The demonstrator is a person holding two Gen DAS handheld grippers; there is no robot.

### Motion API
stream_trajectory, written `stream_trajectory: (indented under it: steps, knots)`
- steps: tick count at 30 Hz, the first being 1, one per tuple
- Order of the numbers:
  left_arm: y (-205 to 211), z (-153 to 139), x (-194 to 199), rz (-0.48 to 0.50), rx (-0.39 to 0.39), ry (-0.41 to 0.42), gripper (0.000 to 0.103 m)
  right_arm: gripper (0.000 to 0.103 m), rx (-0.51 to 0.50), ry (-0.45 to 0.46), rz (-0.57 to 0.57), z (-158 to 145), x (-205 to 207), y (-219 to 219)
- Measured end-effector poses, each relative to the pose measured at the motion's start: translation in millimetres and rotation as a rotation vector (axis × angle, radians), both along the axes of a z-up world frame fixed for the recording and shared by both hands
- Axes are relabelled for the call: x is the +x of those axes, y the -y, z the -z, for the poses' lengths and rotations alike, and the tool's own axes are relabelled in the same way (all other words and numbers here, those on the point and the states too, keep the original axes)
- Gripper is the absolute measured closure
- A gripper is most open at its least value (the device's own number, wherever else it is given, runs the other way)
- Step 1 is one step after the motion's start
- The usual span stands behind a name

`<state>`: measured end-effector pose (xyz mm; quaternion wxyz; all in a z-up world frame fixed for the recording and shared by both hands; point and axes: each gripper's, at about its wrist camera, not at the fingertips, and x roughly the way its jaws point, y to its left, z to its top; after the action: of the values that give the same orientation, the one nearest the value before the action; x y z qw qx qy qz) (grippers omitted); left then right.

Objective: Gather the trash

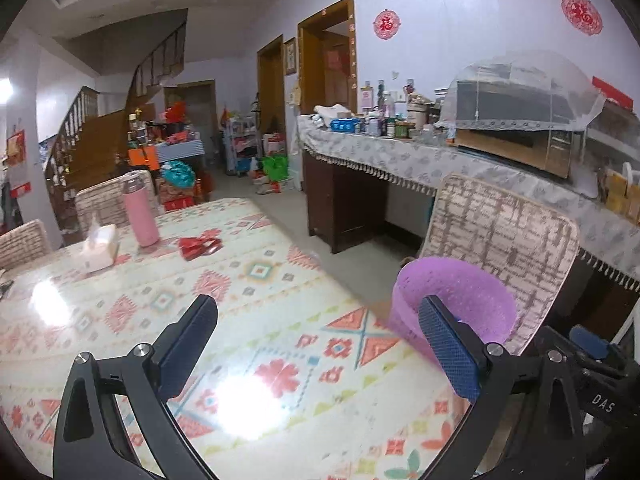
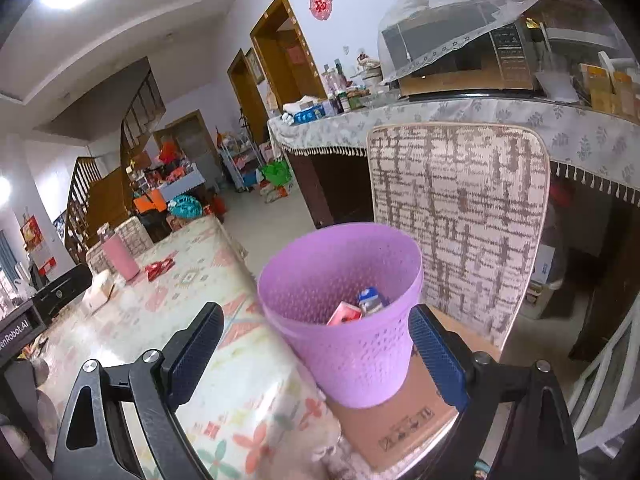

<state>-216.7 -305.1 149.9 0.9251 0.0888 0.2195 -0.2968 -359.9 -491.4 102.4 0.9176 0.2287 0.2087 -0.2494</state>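
Nearest the lens in each view, a gripper's two black arms with blue-padded fingers are seen. Both the left gripper (image 1: 316,344) and the right gripper (image 2: 316,354) are spread wide, and nothing is held between the jaws of either.

Below the left gripper, a table (image 1: 248,360) covered by a patterned cloth is spread across most of the view. Beside its edge, a chair (image 2: 460,216) with a woven back is placed, and on its seat a flat cardboard box (image 2: 400,420) is laid.

On that box a purple perforated waste basket (image 2: 352,344) is stood upright, just beside the table's edge. Inside it, a red-and-white carton (image 2: 345,314) and a blue-and-white piece of packaging (image 2: 370,298) are lying.

At the far end of the table, a pink bottle (image 1: 140,212), a tissue box (image 1: 100,246) and a red wrapper (image 1: 200,242) are set, well apart from the basket.
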Motion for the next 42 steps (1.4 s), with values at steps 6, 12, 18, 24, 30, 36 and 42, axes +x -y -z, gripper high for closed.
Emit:
stream_trajectory:
  steps: [6,12,18,24,30,36,42]
  knots:
    - [-11.7,16.2,-6.9,-0.001,-0.008,-0.039,0.003,0.007,-0.022,-0.054,-0.023,4.2,-2.8,-22.6]
    - [-13.9,27.3,-5.6,-0.009,-0.007,-0.077,0.003,0.007,-0.072,-0.101,-0.022,7.6,-1.2,-34.8]
    - [-11.5,36.9,-3.2,-0.008,0.006,-0.102,0.003,0.007,-0.078,-0.13,-0.029,13.8,2.2,-34.9]
    - [-0.6,53.3,-5.7,0.018,0.04,-0.146,0.003,0.007,-0.06,-0.152,-0.026,24.5,2.1,-27.5]
    - [9.0,66.9,-11.1,0.039,0.057,-0.183,0.003,0.007,-0.048,-0.174,-0.021,34.4,2.5,-19.3]
    - [18.4,79.6,-13.4,0.044,0.08,-0.22,0.003,0.007,-0.042,-0.196,-0.02,44.1,1.3,-12.1]
    - [25.2,85.1,-14.4,0.046,0.098,-0.228,0.003,0.007,-0.039,-0.206,-0.012,50.1,-0.1,-7.7]
